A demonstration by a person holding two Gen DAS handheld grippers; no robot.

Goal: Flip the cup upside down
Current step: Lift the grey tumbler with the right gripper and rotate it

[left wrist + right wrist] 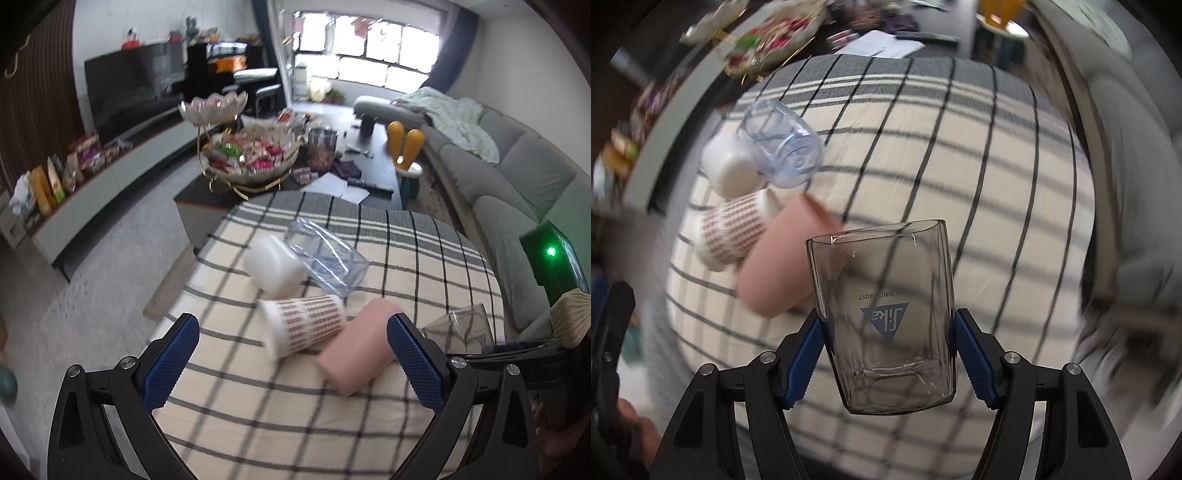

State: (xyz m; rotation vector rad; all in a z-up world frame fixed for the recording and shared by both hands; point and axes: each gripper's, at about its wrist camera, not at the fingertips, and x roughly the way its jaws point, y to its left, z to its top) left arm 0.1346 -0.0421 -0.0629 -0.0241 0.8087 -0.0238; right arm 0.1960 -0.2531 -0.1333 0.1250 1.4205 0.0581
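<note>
left gripper (293, 354): jaws wide apart, hovering | bench (424, 266): pink cup (356, 349), patterned cup (306, 326), white cup (273, 266), clear cup (327, 254) lying clustered

On the table (424, 266), four cups (306, 325) lie clustered, left of the claw-held glass (886, 325).

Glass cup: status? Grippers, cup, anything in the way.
Right gripper shut on glass cup, held off the table, logo inverted. Left gripper open, empty. Four cups lie clustered, pink cup nearest.

Plaid-covered table (424, 258), four cups apparently lying tipped: white (273, 267), clear (327, 256), patterned (304, 325), pink (360, 350)
</note>
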